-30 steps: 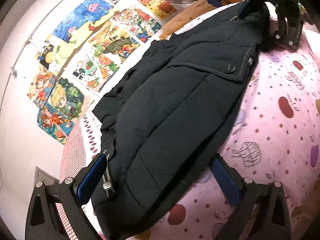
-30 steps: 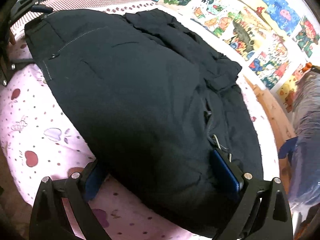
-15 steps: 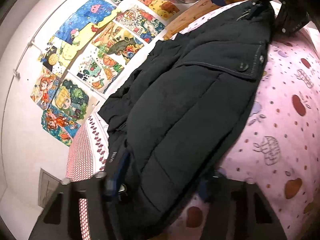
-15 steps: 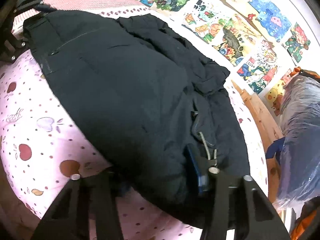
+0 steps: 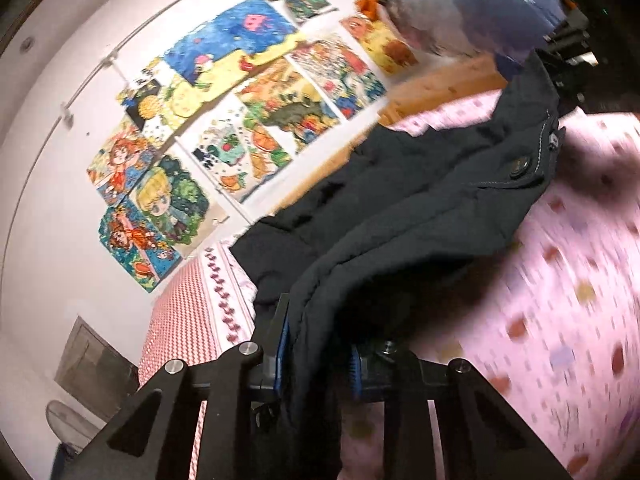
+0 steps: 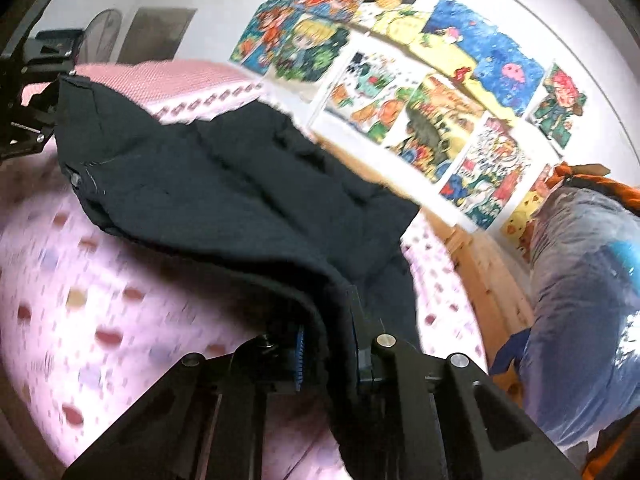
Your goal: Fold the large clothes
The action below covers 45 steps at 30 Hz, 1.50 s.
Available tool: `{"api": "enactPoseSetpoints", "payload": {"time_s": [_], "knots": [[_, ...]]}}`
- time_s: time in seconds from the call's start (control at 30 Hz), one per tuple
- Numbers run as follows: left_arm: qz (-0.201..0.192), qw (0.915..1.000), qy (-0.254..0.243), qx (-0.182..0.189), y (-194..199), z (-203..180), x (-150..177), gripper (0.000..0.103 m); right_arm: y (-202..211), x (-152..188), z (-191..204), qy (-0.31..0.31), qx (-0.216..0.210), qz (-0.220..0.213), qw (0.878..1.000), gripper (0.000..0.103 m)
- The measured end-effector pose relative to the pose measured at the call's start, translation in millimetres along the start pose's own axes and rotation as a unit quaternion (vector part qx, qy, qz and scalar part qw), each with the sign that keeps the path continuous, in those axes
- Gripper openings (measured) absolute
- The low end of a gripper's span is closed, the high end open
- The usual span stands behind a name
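A large dark padded jacket (image 5: 420, 216) lies across a pink patterned bed (image 5: 568, 304). My left gripper (image 5: 316, 356) is shut on the jacket's near edge and holds it lifted off the bed. In the right wrist view the same jacket (image 6: 224, 200) stretches away from my right gripper (image 6: 326, 354), which is shut on its other edge and also holds it raised. The left gripper shows at the far left of the right wrist view (image 6: 28, 92), and the right gripper at the top right of the left wrist view (image 5: 568, 52). The near edge hangs between the two grippers.
A wall with several colourful drawings (image 5: 224, 120) runs along the bed's far side. A wooden bed frame (image 6: 492, 272) and a bulky blue-grey bundle in plastic (image 6: 584, 304) stand at one end. A red checked pillow (image 5: 180, 320) lies at the other end.
Both grippers have closed on the jacket's near edge and lifted it off the bed. The views have tilted up towards the wall.
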<state>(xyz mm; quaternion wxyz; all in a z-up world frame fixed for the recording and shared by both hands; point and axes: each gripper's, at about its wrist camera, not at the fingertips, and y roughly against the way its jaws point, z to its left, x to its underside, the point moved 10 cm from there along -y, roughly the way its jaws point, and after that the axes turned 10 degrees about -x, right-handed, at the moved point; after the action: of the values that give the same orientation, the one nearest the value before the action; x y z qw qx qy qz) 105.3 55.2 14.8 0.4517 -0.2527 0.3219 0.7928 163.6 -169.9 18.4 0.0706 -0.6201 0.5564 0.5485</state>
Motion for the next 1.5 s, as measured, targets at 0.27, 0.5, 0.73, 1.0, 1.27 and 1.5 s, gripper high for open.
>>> {"api": "enactPoseSetpoints", "payload": {"time_s": [0.27,0.5,0.73,1.0,1.27,1.5], "knots": [[0.022,0.9967,0.078,-0.012,-57.4,43.4,-45.5,0.018,-32.2,-60.7,-45.3,-0.034,0.040,-0.036,0.998,0.014],[0.035,0.9939,0.099,-0.035,-111.8,64.4,-70.6,0.018,-73.3,-102.7,-69.2,-0.033,0.077,-0.056,0.995,0.014],[0.046,0.9906,0.108,-0.070,-170.6,77.6,-92.7,0.018,-122.3,-134.5,-89.2,-0.019,0.113,-0.064,0.991,0.014],[0.070,0.9842,0.138,-0.088,-232.8,78.4,-105.5,0.016,-180.8,-157.3,-104.0,-0.021,0.132,-0.066,0.989,0.014],[0.080,0.9788,0.158,-0.104,-289.1,76.4,-110.8,0.015,-239.1,-171.4,-118.2,-0.021,0.144,-0.061,0.988,0.012],[0.090,0.9758,0.166,-0.110,-329.9,72.7,-108.4,0.015,-290.0,-169.1,-126.6,-0.041,0.142,-0.046,0.988,0.012]]}}
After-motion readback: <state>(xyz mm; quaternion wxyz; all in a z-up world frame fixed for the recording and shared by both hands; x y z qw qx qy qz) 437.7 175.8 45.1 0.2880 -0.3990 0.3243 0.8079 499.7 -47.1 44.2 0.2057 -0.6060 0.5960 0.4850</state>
